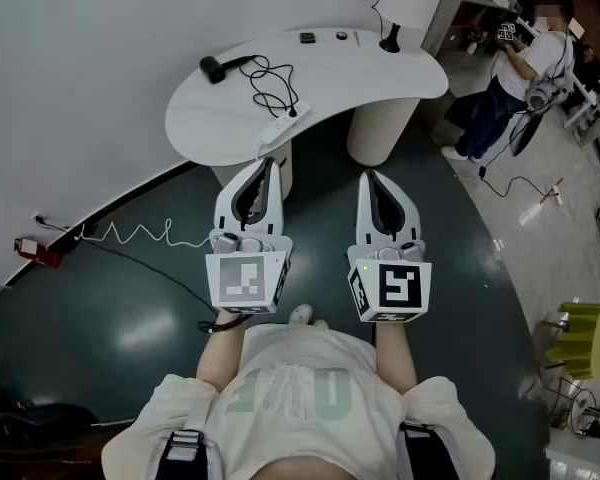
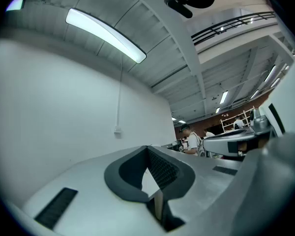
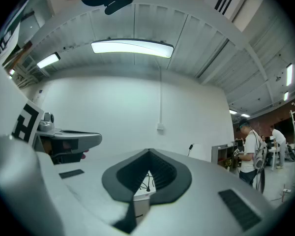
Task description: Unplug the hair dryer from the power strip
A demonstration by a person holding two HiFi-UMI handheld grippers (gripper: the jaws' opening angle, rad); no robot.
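Observation:
On the white curved table [image 1: 380, 73] lies a black hair dryer [image 1: 212, 68], and its black cord [image 1: 270, 90] loops over to a plug [image 1: 293, 112] seated in a white power strip [image 1: 280, 126] at the table's near edge. Both grippers hover side by side in front of the table, well short of it. The left gripper [image 1: 268, 164] is shut and holds nothing. My right gripper [image 1: 368, 176] is likewise shut and empty. In the right gripper view, the power strip [image 3: 142, 194] and cord [image 3: 146, 180] show through the gap behind the jaws. The left gripper view shows mostly wall and ceiling.
A black desk lamp [image 1: 390, 13] and two small dark items [image 1: 307, 37] sit at the table's far side. A person [image 1: 520, 68] stands at a desk at the back right. On the floor at left lie a red device [image 1: 38, 252] and a coiled white cable [image 1: 140, 233]. A yellow-green stool [image 1: 585, 338] stands at right.

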